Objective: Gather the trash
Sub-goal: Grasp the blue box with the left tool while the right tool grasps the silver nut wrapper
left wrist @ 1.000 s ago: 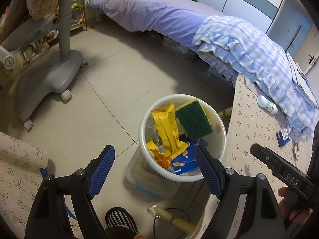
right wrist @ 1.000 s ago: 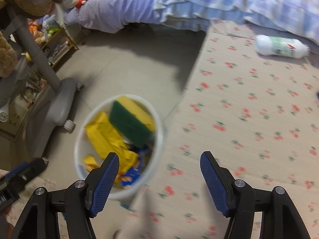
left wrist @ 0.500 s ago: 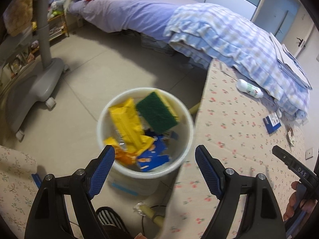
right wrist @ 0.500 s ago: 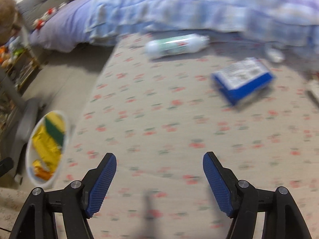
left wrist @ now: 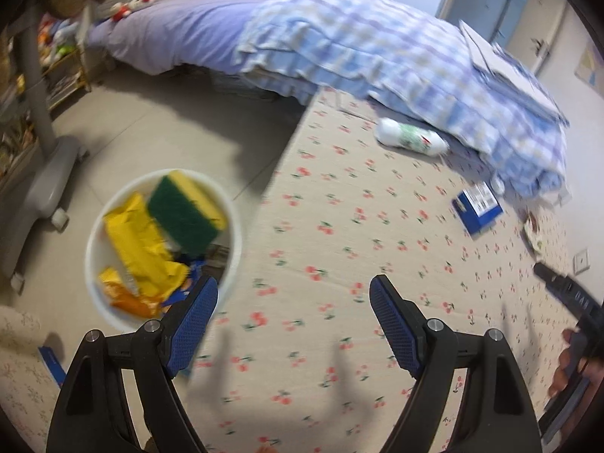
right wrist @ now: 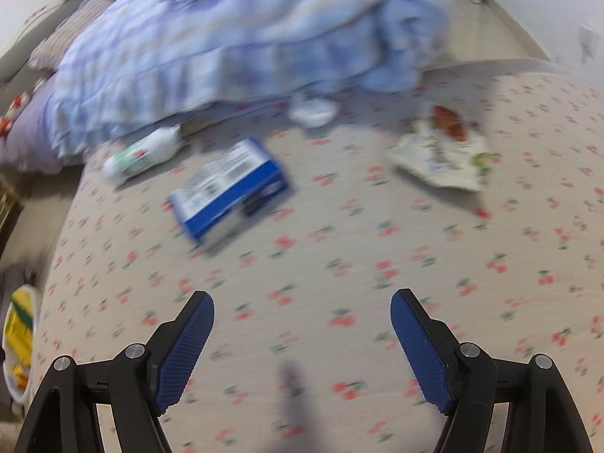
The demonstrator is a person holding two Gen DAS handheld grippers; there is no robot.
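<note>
**Hovering Over the Cherry-Print Counter, Both Grippers Released**

Hanging above the counter (right wrist: 339, 339), the right gripper (right wrist: 302, 343) has its blue pads spread wide with nothing between them. Ahead of it and a little to the left lies the blue and white box (right wrist: 230, 192), flat on the cloth, its long axis running from near-left to far-right; it is well apart from the pads. Farther off to the right sits a crumpled wrapper (right wrist: 441, 151) with a red print at its far end. Beyond the box to the left, a white bottle (right wrist: 143, 153) with a green label lies on its side, its narrower end pointing right toward the checked blanket (right wrist: 226, 45) that drapes over the counter's far edge. A small white object (right wrist: 311, 113) rests just under that blanket's hem; it is too blurred to name.

The left gripper (left wrist: 292, 321) is likewise released and empty, over the counter's near left part. Just beside its left pad, off the counter edge and lower down, stands the white bin (left wrist: 94, 249), holding a yellow wrapper (left wrist: 139, 249) and a green and yellow sponge (left wrist: 185, 211). From this view the bottle (left wrist: 411, 137) lies far ahead and the box (left wrist: 477, 207) far to the right.
</note>
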